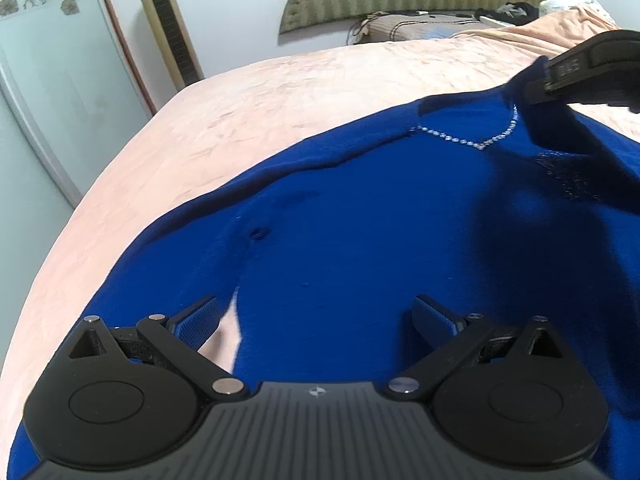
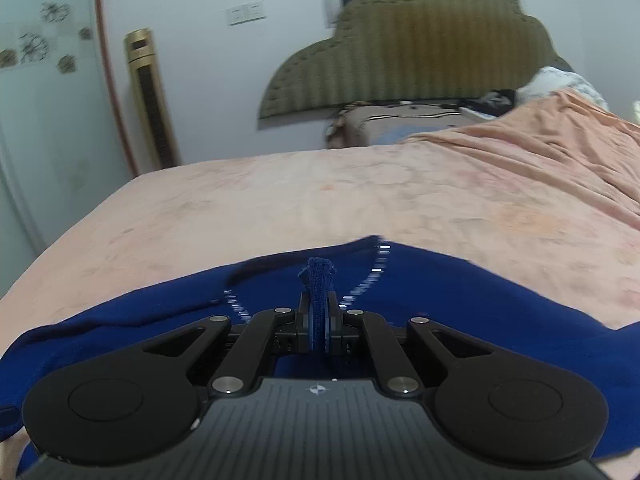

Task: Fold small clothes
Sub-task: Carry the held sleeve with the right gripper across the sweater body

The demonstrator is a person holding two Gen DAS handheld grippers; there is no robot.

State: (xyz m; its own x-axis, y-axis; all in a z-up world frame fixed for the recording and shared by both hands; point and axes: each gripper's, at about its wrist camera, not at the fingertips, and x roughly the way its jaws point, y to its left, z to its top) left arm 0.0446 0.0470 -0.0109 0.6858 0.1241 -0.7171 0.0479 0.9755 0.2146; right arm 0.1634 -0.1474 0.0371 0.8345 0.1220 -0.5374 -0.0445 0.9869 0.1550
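One garment is seen: a blue top point(image 1: 360, 220) trimmed with a line of small silver beads point(image 1: 476, 142) near its neckline. Two grippers are in view, one per hand.

The left gripper point(image 1: 316, 322) is held low over the top, its two blue-padded fingers point(image 1: 198, 320) spread wide apart with nothing between them; the garment's body lies beneath the gap, and a slit of bedcover is seen just inside the left finger. The right gripper point(image 2: 319, 320) is pressed together on a bunched fold of the blue fabric, a ribbed tuft of which point(image 2: 318, 274) stands up between the pads. In the left wrist view the right gripper point(image 1: 588, 68) is seen as a dark blurred shape over the far right part of the top, with cloth drawn up toward it and a shadow cast below.

The top is spread on a bed point(image 2: 280, 200) covered in a pale peach, faintly patterned cover, and it reaches to the bed's near edge. A looser orange sheet point(image 2: 560, 140) is rumpled along the far right side of the bed. At the head end a padded olive headboard point(image 2: 420, 48) is set against a white wall, with a pillow point(image 2: 400, 120) and some dark items point(image 2: 496, 98) that cannot be identified below it. Beyond the bed's left edge a gold tower fan point(image 2: 150, 100) is stood, beside a frosted glass panel with flower motifs point(image 2: 36, 44). A wall switch plate point(image 2: 246, 12) is mounted above the fan.
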